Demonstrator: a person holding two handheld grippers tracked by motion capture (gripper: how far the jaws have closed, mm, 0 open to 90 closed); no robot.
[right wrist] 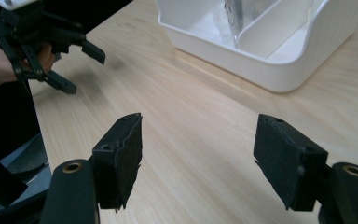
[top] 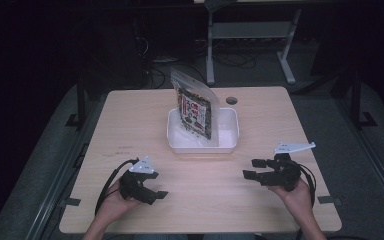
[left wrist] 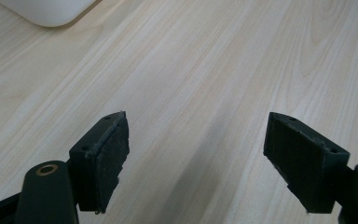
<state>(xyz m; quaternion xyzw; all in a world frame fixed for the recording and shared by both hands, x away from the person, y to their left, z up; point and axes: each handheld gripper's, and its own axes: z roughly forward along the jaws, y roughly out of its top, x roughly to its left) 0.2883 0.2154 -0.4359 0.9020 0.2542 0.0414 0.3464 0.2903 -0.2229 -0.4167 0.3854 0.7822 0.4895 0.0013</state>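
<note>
Table: pale wood with fine straight grain, rectangular, rounded corners.
Tub: white plastic, shallow and rectangular with rounded corners, at the middle of the table.
Bag: clear crinkly plastic with a dark printed label, standing on edge inside the tub, leaning slightly.
Left gripper: black, held in a hand near the table's front edge, left of the tub; jaws spread wide, holding nothing.
Right gripper: black, held in a hand right of the tub and nearer the front; flat rough-edged jaws wide apart, holding nothing.
Hole: small, round, just behind the tub.
</note>
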